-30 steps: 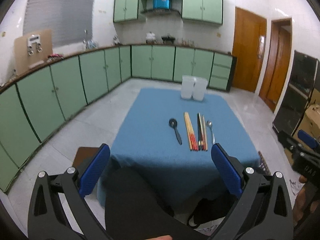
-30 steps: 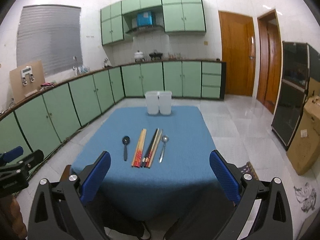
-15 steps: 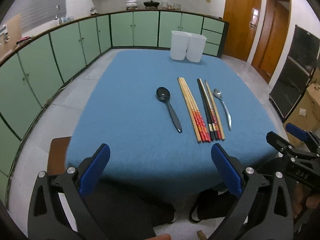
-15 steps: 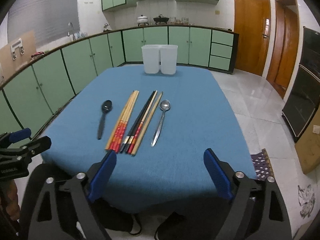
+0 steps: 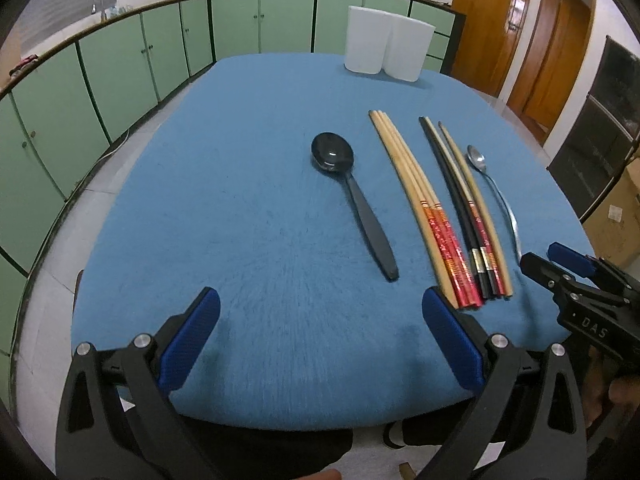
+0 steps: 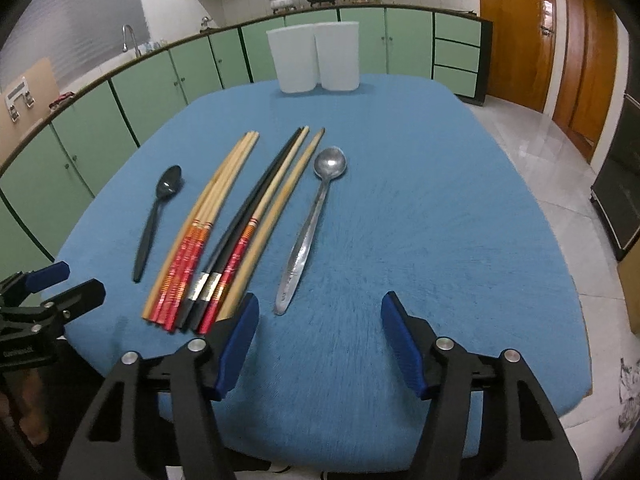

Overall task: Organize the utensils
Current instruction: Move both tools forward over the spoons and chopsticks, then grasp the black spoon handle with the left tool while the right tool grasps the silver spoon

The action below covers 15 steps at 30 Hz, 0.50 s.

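On the blue tablecloth point(image 5: 260, 220) lie a black spoon point(image 5: 352, 196), a bundle of wooden chopsticks with red ends point(image 5: 420, 204), dark chopsticks point(image 5: 460, 200) and a metal spoon point(image 5: 496, 196). My left gripper point(image 5: 320, 320) hovers open over the table's near edge, left of the chopstick ends. My right gripper point(image 6: 318, 320) has its jaws closing with nothing between them; the metal spoon's handle point(image 6: 296, 268) ends just ahead of it, and the chopstick ends point(image 6: 188, 292) touch its left finger's side. Two white containers point(image 6: 314, 56) stand at the far edge.
Green cabinets point(image 5: 100, 72) run along the left and back walls. Wooden doors point(image 6: 540, 32) stand at the right. Each gripper shows in the other's view, the right gripper point(image 5: 580, 292) and the left gripper point(image 6: 40, 300). Tiled floor point(image 6: 560, 168) surrounds the table.
Both grippers have come down and forward toward the table, so the utensils loom much larger. The right gripper's jaws have narrowed. No utensil has moved.
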Each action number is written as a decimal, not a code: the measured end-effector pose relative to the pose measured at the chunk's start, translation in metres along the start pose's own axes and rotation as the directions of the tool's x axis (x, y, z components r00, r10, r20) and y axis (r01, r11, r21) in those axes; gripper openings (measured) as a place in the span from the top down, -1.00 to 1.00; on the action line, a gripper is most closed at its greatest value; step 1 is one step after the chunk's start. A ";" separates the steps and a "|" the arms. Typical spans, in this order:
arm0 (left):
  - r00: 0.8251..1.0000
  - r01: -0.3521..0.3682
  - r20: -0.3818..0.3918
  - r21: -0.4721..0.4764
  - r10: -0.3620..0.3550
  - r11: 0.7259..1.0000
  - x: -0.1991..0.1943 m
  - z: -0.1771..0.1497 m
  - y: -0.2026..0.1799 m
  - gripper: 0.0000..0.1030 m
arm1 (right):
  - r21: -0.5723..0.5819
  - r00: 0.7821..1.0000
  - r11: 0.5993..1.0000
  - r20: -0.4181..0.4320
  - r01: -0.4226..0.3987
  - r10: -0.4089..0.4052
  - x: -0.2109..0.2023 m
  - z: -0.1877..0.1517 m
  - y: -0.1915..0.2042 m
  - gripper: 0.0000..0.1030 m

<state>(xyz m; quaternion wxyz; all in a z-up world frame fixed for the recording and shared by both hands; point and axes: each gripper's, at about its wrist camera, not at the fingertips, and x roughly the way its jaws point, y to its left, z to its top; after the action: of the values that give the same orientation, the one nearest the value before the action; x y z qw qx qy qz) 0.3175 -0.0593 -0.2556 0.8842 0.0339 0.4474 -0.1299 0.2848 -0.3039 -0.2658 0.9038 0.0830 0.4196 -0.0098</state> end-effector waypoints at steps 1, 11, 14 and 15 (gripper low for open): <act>1.000 0.000 -0.002 -0.001 0.000 1.000 0.002 0.000 0.000 -0.90 | -0.008 1.000 1.000 0.006 0.004 -0.004 0.000 -0.001 0.000 -0.22; 1.000 -0.019 -0.017 0.038 0.020 0.999 0.026 0.006 -0.018 -0.90 | -0.033 0.998 0.999 0.054 0.025 -0.023 0.001 0.003 -0.017 0.20; 0.999 -0.052 0.000 0.058 0.052 0.997 0.031 0.008 -0.026 -0.90 | -0.036 0.998 0.999 0.061 0.022 -0.020 0.003 0.005 -0.019 0.22; 0.998 -0.059 0.010 0.060 0.058 0.996 0.032 0.009 -0.028 -0.89 | -0.040 0.998 0.999 0.064 0.023 -0.020 0.003 0.005 -0.018 0.22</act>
<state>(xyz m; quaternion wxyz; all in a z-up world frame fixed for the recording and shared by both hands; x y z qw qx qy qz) 0.3354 -0.0946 -0.2742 0.8881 0.0729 0.4383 -0.1175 0.2895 -0.3224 -0.2674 0.9180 0.0596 0.3918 -0.0136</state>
